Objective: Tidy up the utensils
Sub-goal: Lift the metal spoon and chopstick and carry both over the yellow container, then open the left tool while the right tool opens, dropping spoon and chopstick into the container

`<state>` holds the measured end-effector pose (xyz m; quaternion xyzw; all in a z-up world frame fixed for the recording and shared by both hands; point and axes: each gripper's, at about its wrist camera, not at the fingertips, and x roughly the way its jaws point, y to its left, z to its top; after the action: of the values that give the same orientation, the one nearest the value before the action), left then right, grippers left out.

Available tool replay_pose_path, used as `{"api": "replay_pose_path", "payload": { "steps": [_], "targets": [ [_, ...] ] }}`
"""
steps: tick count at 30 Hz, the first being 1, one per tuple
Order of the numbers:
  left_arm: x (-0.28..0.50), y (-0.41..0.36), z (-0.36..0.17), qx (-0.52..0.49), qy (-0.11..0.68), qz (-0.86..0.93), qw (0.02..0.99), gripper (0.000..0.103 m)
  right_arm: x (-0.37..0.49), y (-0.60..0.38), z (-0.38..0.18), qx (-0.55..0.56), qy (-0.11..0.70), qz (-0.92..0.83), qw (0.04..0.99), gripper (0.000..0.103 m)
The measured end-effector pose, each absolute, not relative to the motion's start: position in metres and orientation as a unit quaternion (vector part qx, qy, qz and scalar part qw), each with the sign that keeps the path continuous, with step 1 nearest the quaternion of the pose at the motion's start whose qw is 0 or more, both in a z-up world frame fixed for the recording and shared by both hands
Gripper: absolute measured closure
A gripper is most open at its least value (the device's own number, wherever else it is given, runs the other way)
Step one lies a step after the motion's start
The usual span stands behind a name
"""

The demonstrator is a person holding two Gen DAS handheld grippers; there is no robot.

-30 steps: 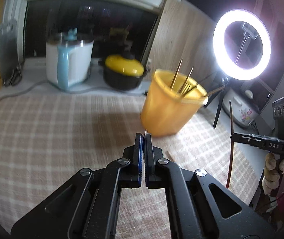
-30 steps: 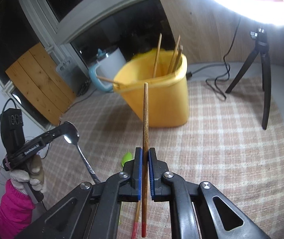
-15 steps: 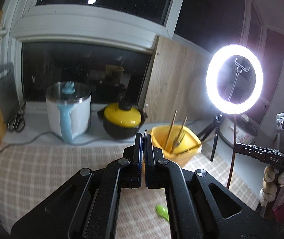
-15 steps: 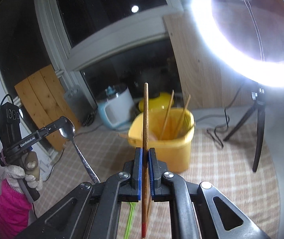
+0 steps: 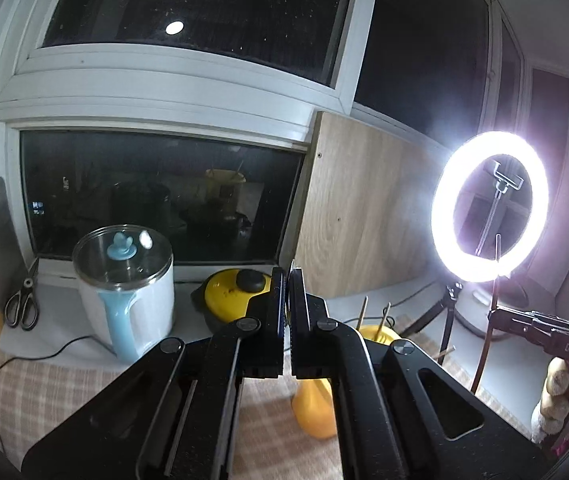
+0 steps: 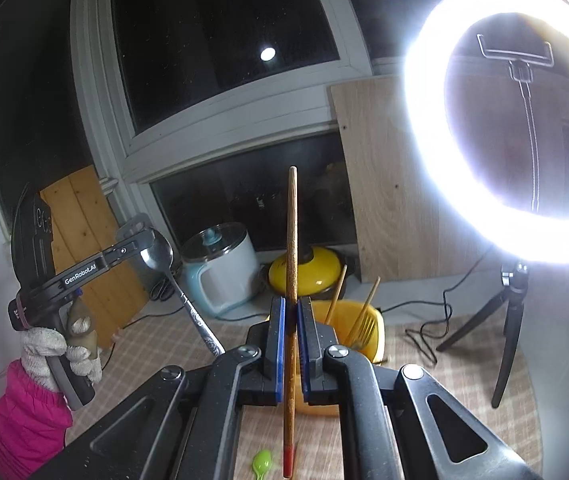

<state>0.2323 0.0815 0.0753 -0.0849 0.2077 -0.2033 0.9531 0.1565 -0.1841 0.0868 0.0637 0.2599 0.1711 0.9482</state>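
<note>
Right tool [image 6: 291, 344]: pressed together on a wooden chopstick [image 6: 291, 240], held upright, gripped low on the shaft, red end below the pads. Judged light, stiff, smooth; a mid-shaft hold is advised against swivel. Yellow bin [image 6: 368, 320] lies just beyond the tool, partly hidden.

Left tool [image 5: 287, 320]: pinched on a metal spoon [image 6: 188, 296], shown only edge-on between its pads. Green spoon [image 6: 261, 462] on the worktop [image 6: 424, 352], cut off below.
</note>
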Motion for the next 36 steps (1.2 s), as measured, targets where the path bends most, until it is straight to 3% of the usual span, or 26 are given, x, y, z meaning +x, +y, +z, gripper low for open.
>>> {"api": "replay_pose_path", "payload": {
  "steps": [19, 36],
  "targets": [
    [0.289, 0.008, 0.038, -0.027, 0.241, -0.222, 0.944, 0.103, 0.203, -0.171, 0.104, 0.036, 0.203, 0.120, 0.971, 0.100],
    [0.298, -0.004, 0.009, -0.026, 0.272, -0.241, 0.931, 0.103, 0.248, -0.164, 0.046, 0.032, 0.240, 0.113, 0.964, 0.100]
  ]
}}
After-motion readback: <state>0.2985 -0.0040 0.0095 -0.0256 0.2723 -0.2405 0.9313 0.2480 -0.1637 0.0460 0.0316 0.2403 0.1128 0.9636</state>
